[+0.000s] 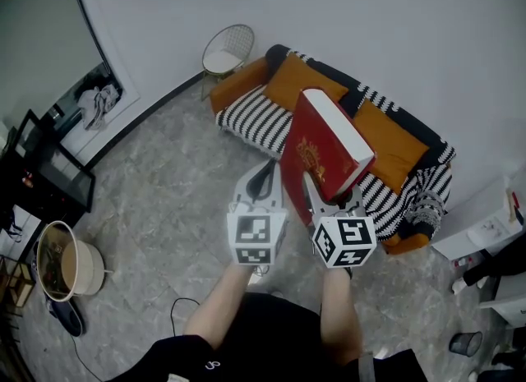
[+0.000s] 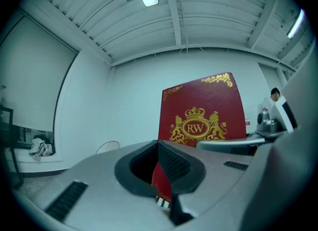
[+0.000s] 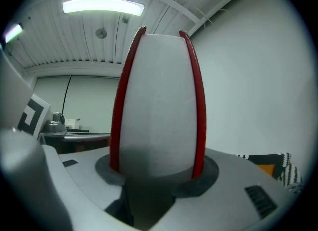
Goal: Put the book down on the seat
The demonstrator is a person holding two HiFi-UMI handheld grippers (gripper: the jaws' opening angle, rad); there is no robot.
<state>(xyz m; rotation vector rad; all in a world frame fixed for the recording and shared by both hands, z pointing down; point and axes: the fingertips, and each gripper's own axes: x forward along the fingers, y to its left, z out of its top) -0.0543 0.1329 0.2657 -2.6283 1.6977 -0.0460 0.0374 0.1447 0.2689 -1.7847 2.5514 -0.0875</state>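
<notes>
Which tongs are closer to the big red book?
Right. The right tongs are clamped on the bottom edge of the red book, holding it up. The left tongs are shut beside its front cover, on the left, gripping nothing.

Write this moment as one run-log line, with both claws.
right claw shut on red book | left claw shut, empty | book not yet on sofa
</notes>
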